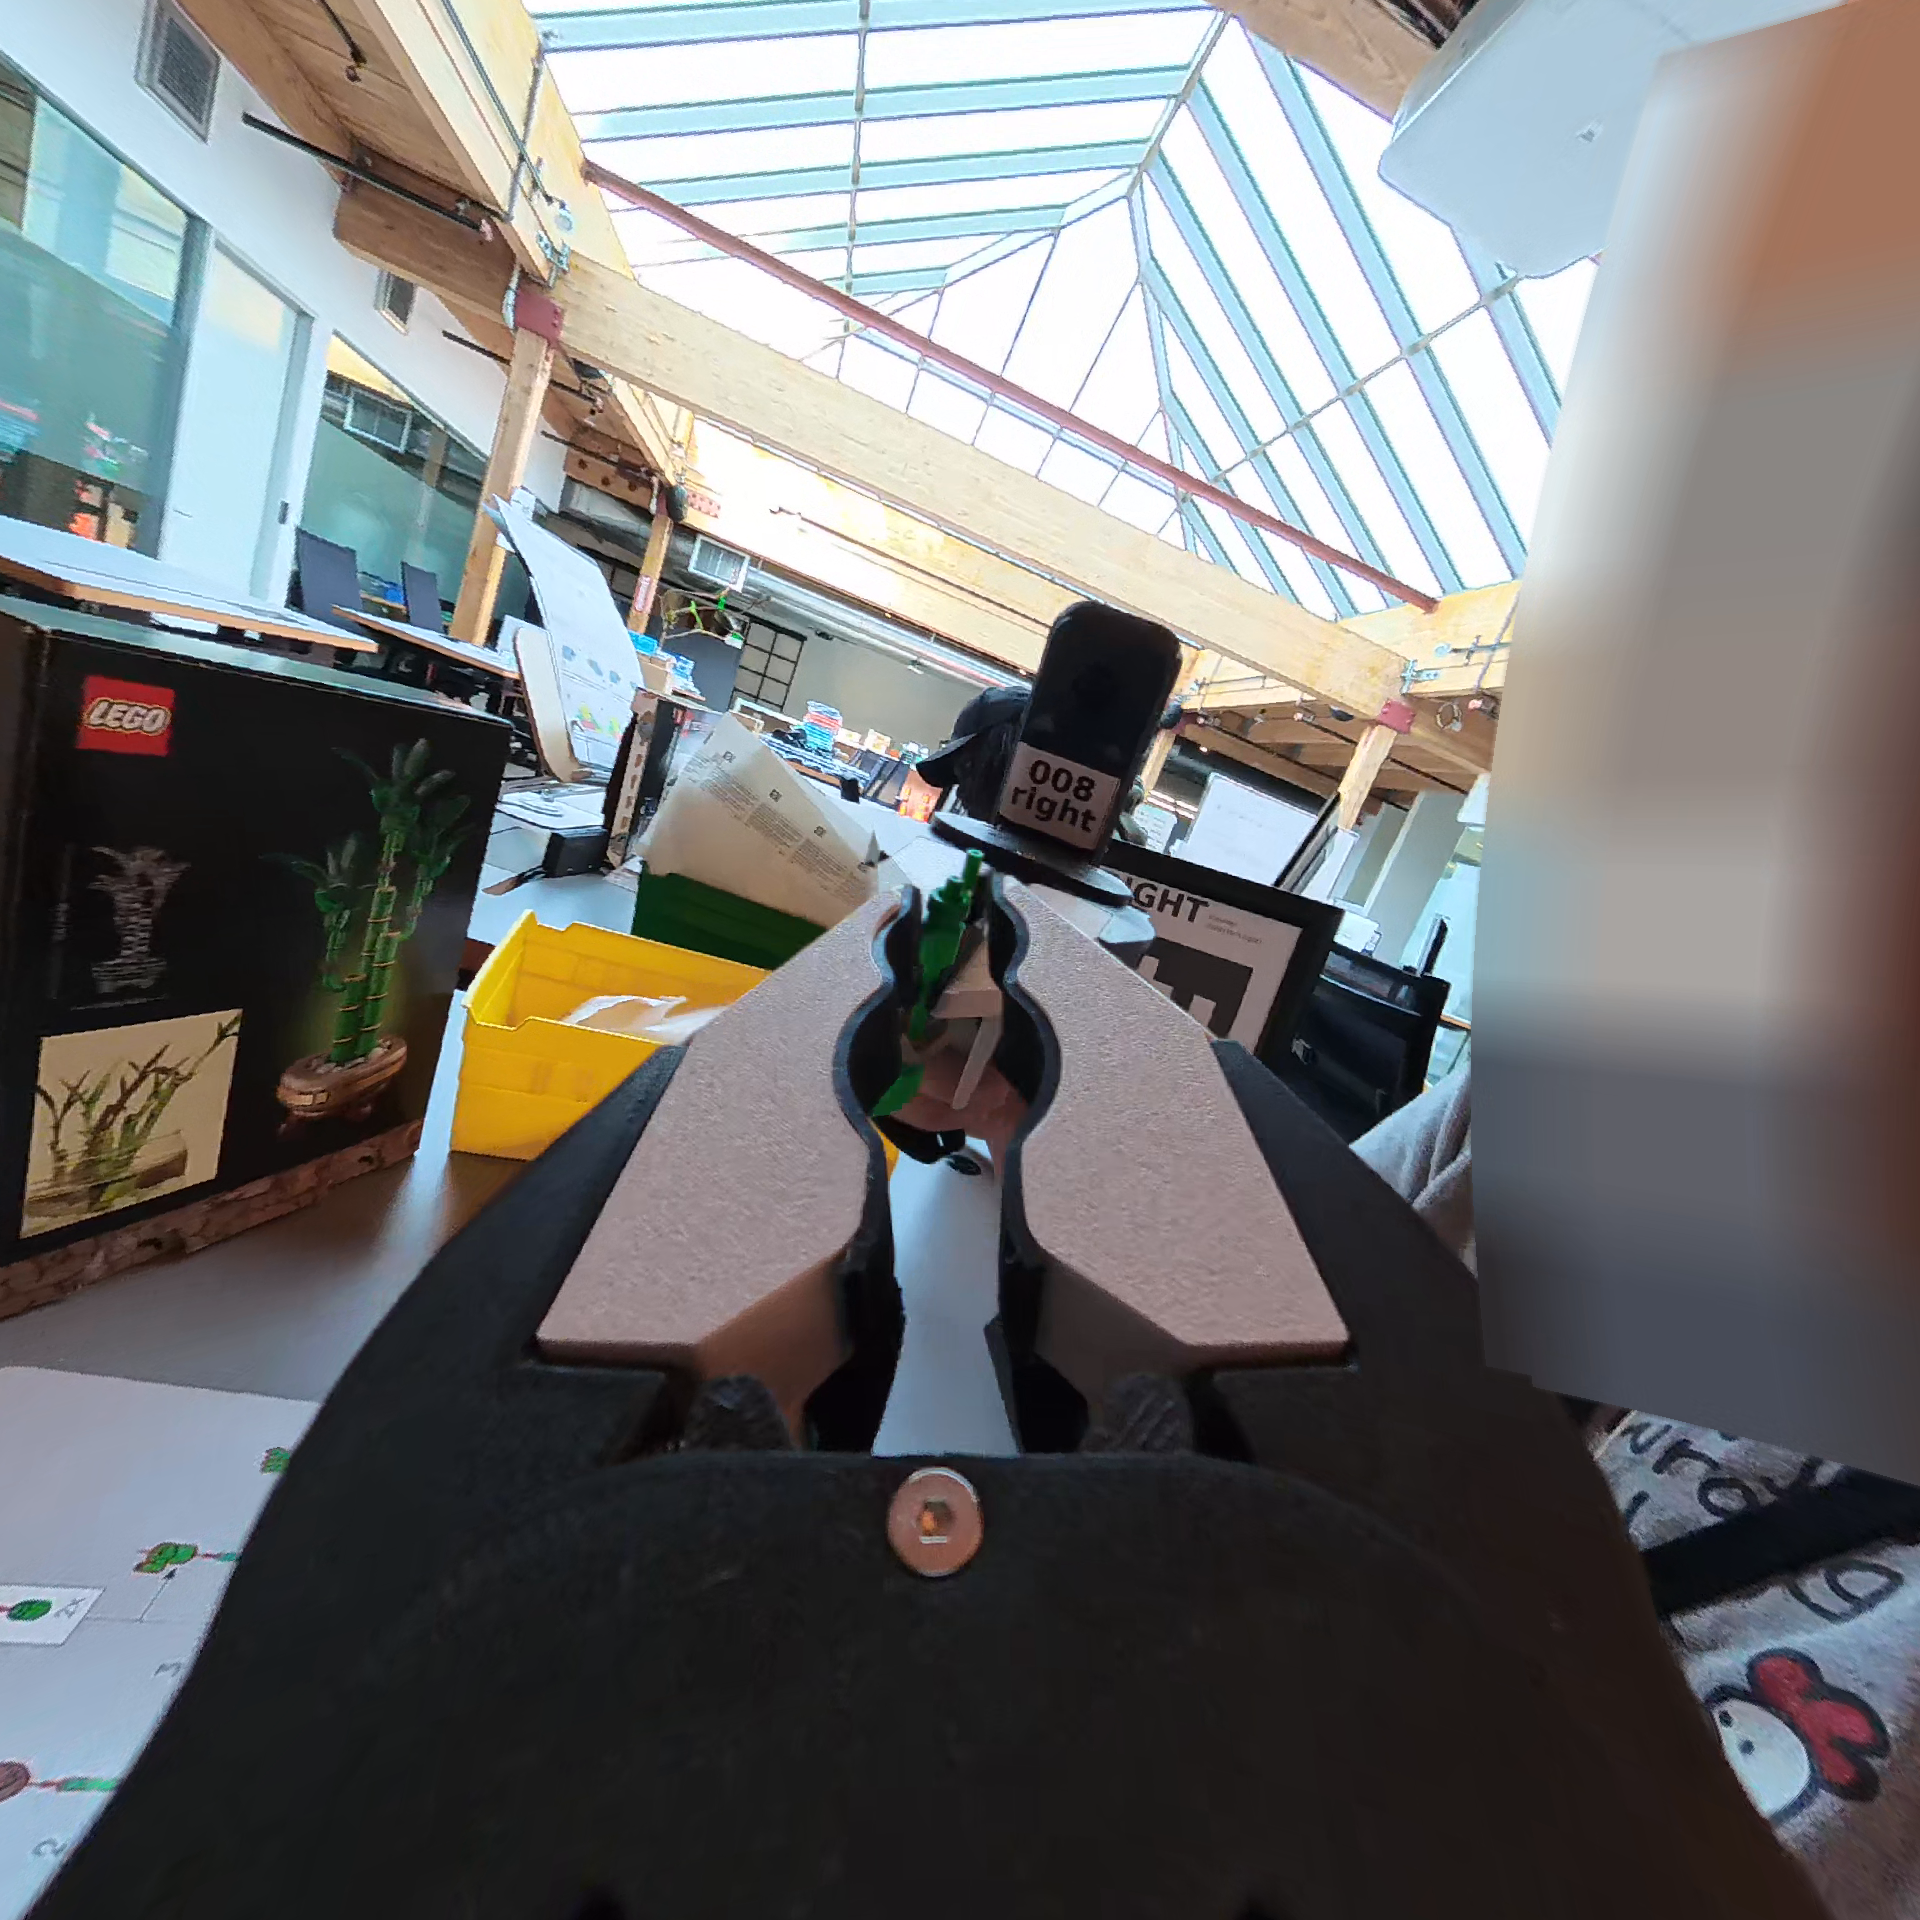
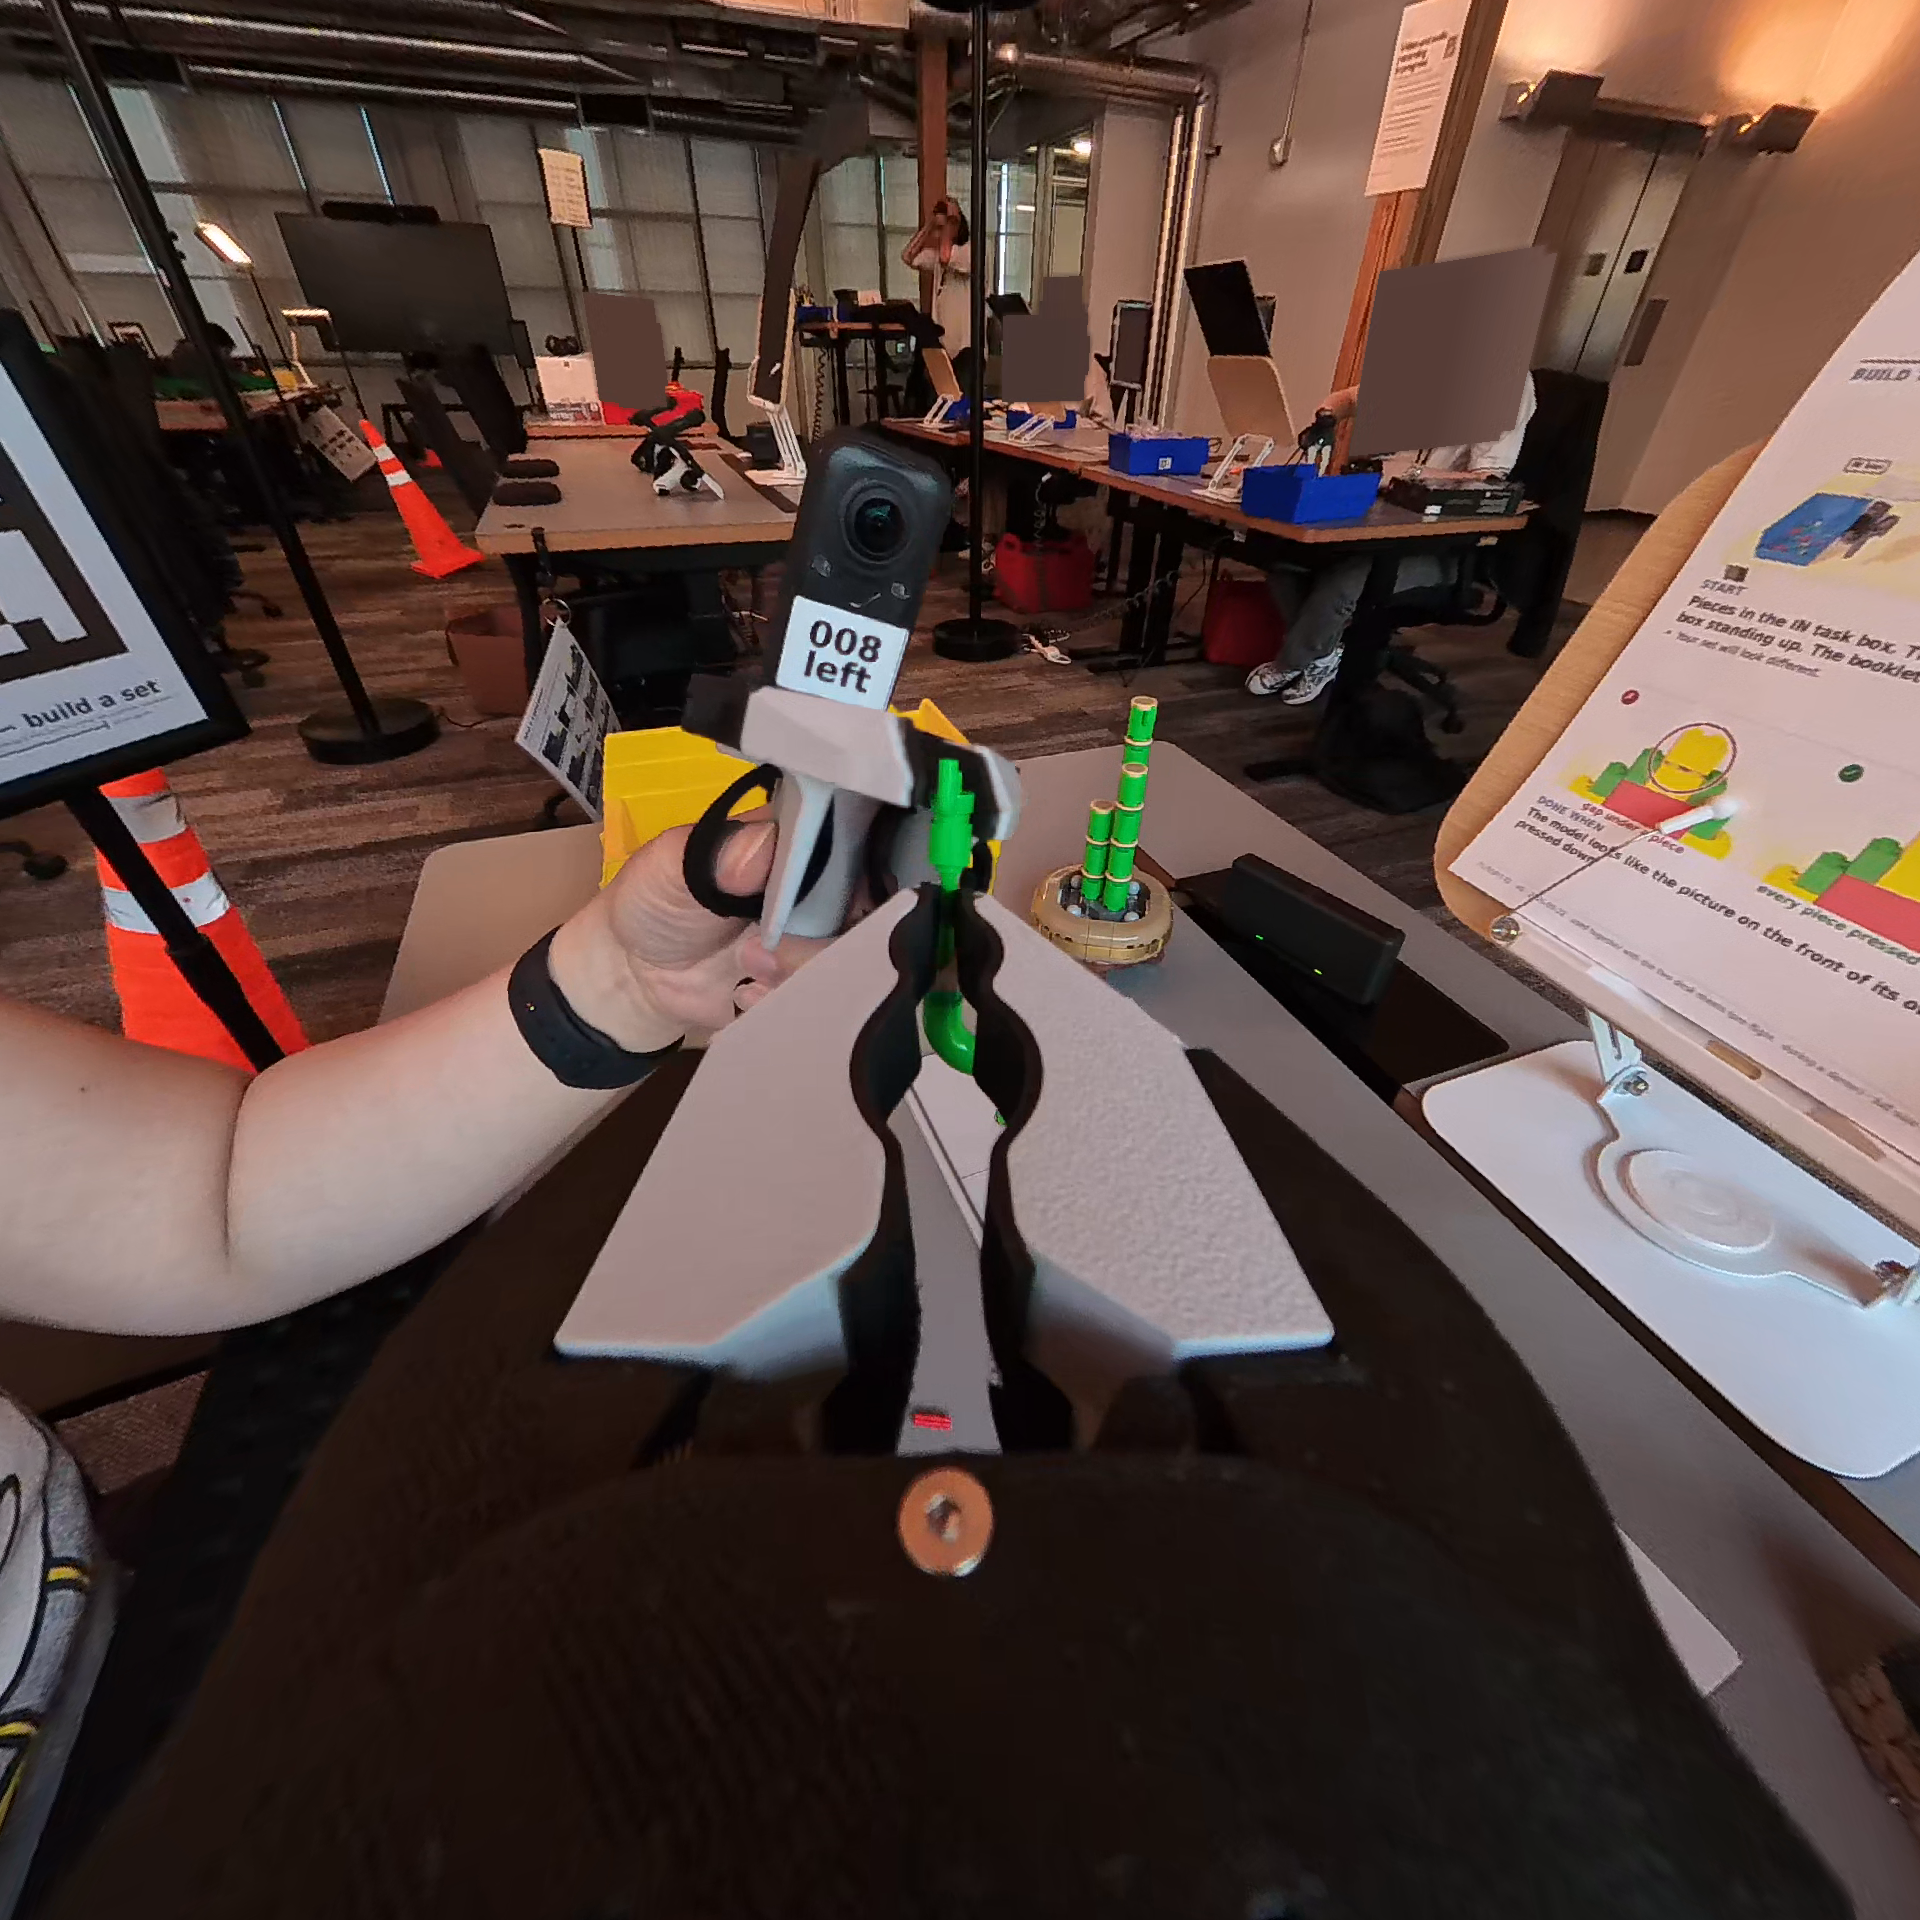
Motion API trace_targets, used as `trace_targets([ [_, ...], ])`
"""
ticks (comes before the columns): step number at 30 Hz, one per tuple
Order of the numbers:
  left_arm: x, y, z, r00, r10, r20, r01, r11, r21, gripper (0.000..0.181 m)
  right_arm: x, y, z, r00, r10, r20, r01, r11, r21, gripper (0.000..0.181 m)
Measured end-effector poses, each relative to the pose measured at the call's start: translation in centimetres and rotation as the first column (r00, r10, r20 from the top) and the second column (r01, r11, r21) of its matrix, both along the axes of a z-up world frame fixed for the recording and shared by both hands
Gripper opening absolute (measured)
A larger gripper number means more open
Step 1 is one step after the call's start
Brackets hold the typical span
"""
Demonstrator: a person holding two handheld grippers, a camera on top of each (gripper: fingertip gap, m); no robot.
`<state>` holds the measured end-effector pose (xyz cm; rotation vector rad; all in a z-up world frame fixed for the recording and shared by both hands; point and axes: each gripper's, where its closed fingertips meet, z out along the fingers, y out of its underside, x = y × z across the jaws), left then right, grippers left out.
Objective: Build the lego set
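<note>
A thin green lego stem piece (image 1: 938, 940) is held up in the air between both grippers, which face each other tip to tip. My left gripper (image 1: 943, 909) is shut on it. In the right wrist view my right gripper (image 2: 940, 914) is shut on the same stem's lower part, just above its curved hook end (image 2: 951, 1034). The stem's upper end (image 2: 949, 816) reaches into the left gripper (image 2: 954, 800), which a hand (image 2: 675, 935) holds. The part-built bamboo model (image 2: 1110, 852), green stalks on a round tan base, stands on the table behind the grippers.
A yellow bin (image 1: 540, 1029) and the set's black box (image 1: 239, 935) stand to the left, with an open instruction booklet (image 1: 104, 1558) in front. An instruction sheet on a stand (image 2: 1714, 779) is at the right. A black device (image 2: 1309, 925) lies near the model. The tips of both grippers are at nearly the same place.
</note>
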<state>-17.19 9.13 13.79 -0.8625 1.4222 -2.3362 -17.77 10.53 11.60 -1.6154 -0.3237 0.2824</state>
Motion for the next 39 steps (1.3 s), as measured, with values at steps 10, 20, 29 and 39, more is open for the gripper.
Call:
trace_targets([
  [10, -0.11, 0.16, -0.08, 0.999, 0.045, 0.000, -0.045, 0.997, 0.056, 0.006, -0.38, -0.16, 0.54, 1.000, 0.020, -0.019, -0.020, 0.999, 0.033, 0.000],
  [20, -0.03, -0.08, -0.03, 1.000, 0.014, -0.003, -0.014, 1.000, 0.014, 0.006, -0.35, -0.39, 0.68, 1.000, 0.020, -0.012, -0.020, 0.999, 0.034, 0.000],
  [29, 0.14, -0.04, -0.33, 1.000, 0.014, -0.017, -0.014, 1.000, 0.016, 0.006, -0.23, -0.30, 0.48, 1.000, 0.020, -0.013, -0.019, 0.999, 0.026, 0.000],
  [39, 0.28, -0.09, -0.36, 1.000, 0.017, -0.018, -0.017, 1.000, 0.008, 0.006, -0.10, -0.28, 0.51, 1.000, 0.017, -0.003, -0.016, 0.999, 0.032, 0.000],
])
